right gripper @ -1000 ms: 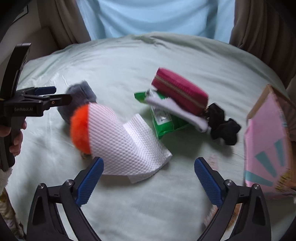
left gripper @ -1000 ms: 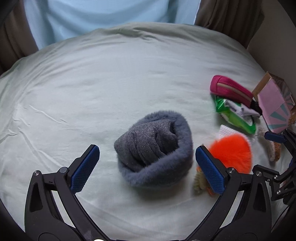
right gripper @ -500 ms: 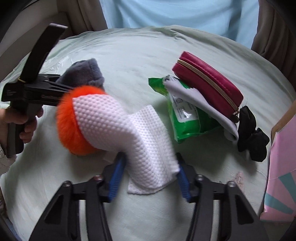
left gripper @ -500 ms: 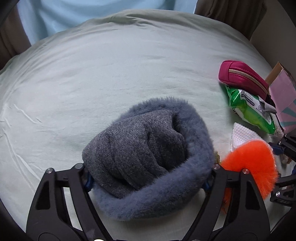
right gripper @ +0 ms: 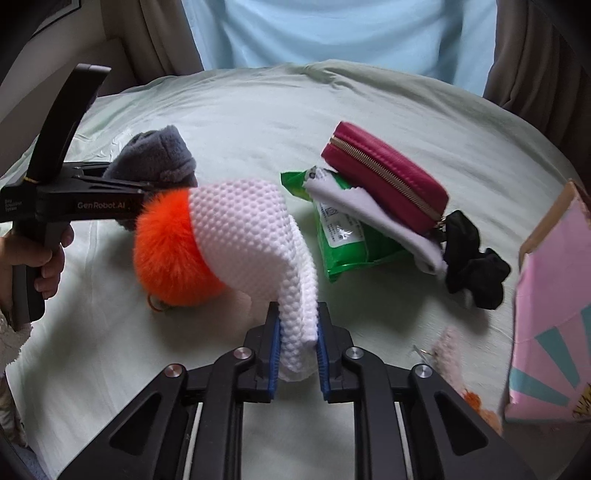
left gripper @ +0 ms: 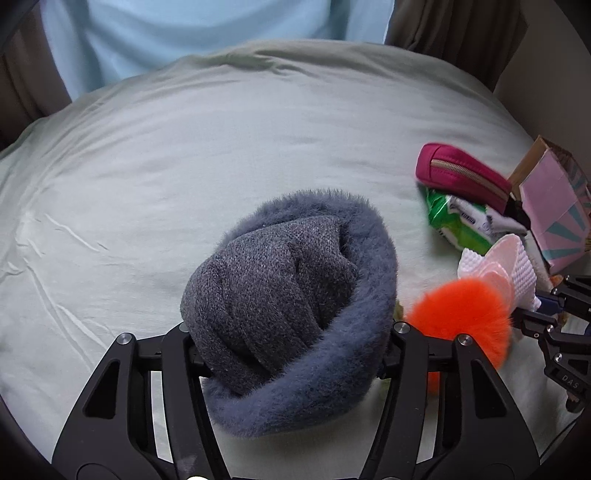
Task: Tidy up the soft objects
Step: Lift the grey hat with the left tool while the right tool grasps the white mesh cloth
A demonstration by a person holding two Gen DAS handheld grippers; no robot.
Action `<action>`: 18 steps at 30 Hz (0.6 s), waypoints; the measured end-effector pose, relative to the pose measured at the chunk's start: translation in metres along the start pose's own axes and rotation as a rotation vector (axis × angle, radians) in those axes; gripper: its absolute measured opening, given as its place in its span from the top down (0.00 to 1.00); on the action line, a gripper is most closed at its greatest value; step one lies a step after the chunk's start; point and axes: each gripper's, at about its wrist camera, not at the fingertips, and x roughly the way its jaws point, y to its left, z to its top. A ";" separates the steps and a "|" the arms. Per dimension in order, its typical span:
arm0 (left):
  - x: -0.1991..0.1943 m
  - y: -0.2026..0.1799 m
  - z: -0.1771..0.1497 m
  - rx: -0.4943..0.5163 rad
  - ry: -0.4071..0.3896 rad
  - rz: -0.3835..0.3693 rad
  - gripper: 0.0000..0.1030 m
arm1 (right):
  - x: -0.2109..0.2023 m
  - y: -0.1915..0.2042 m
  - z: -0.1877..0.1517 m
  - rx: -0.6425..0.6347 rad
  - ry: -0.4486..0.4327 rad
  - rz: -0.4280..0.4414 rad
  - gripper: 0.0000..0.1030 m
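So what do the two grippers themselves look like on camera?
Both are black plastic frames with triangular cut-outs and silver screws. The right gripper has ribbed blue pads. The left gripper carries white "GenRobot.AI" lettering on its side; a bare hand grips its handle.

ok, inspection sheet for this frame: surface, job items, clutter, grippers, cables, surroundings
Surface: pale green bedsheet, wrinkled at the left side.
Job's things: grey fuzzy hat, bunched; white textured cloth draped over an orange pom-pom.
Clutter: magenta zip pouch lying on a green wipes pack, with a white fabric piece between them; black fabric item beside the pouch; pink patterned box at the right edge.
Grippers: left gripper closed on the hat; right gripper closed on the cloth's lower end.
Cables: nothing seen.
Surroundings: light blue curtain flanked by brown drapes behind the bed.
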 end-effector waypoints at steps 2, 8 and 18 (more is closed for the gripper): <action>-0.013 -0.001 0.004 0.001 -0.012 0.001 0.47 | -0.009 -0.001 0.001 0.007 -0.005 -0.007 0.85; -0.064 -0.006 0.020 -0.004 -0.051 0.005 0.47 | -0.053 0.002 0.018 0.067 -0.038 -0.028 0.85; -0.161 -0.040 0.056 0.013 -0.090 0.012 0.47 | -0.168 -0.006 0.055 0.197 -0.131 -0.114 0.85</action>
